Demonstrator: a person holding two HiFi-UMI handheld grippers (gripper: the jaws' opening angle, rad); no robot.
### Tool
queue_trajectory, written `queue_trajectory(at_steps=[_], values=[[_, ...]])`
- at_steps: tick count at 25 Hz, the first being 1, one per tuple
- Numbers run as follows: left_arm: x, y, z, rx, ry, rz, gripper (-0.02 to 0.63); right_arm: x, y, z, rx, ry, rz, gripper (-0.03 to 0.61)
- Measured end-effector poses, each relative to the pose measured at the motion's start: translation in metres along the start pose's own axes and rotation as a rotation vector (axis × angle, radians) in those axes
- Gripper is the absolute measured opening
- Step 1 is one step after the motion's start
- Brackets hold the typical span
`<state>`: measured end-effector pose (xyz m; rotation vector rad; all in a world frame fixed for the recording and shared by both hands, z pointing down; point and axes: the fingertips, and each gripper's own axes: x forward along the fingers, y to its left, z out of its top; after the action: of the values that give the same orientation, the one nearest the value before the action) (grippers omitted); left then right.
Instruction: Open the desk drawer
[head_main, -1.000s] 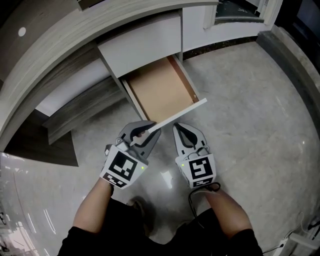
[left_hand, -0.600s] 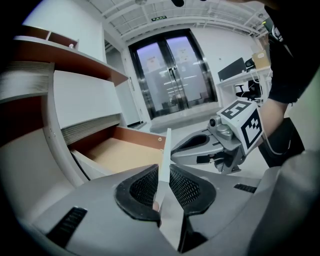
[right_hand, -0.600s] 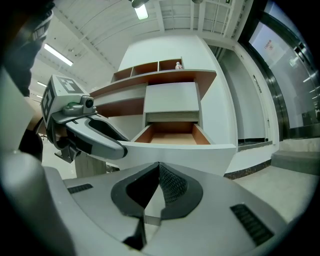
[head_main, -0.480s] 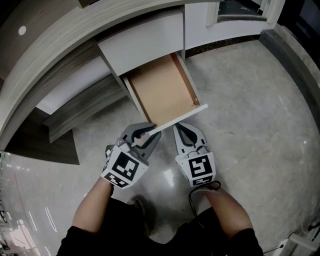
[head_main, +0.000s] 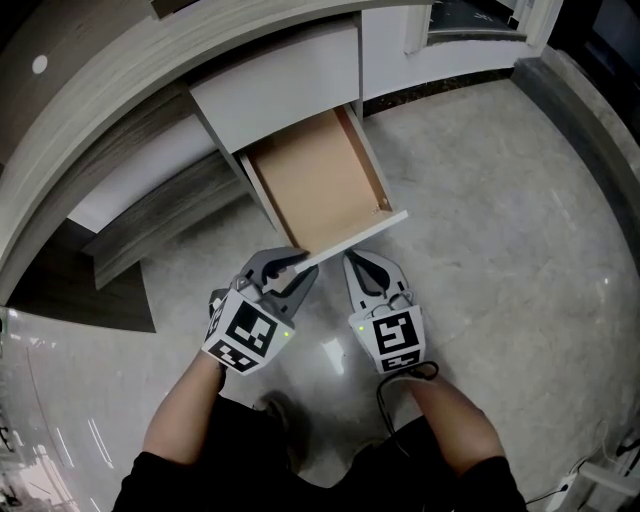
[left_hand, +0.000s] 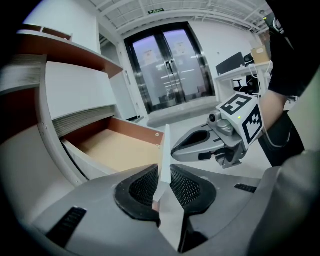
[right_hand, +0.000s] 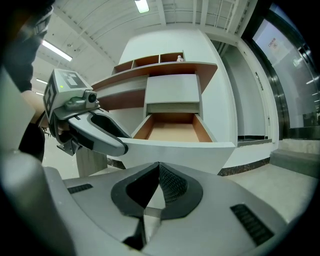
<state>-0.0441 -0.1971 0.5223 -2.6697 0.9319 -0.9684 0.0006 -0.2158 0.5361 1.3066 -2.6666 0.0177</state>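
As its jaws have just been opening, the left gripper stands slack round the front, the panel's edge between its pads but not pinched, likely because the pull is done. The right gripper, clenched on nothing, hangs just below the front, unneeded. Behind the front, the drawer lies well out from the desk, bare inside.
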Motion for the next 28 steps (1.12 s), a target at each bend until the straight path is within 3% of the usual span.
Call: queue_trajectory(at_steps=[13, 28], values=[[0.0, 0.0, 0.001, 0.007, 0.01, 0.005, 0.076, -0.005, 0.004, 0.011, 0.004, -0.032, 0.013, 0.005], [0.004, -0.006, 0.005, -0.036, -0.011, -0.061, 0.086, -0.004, 0.005, 0.012, 0.005, -0.035, 0.02, 0.005]])
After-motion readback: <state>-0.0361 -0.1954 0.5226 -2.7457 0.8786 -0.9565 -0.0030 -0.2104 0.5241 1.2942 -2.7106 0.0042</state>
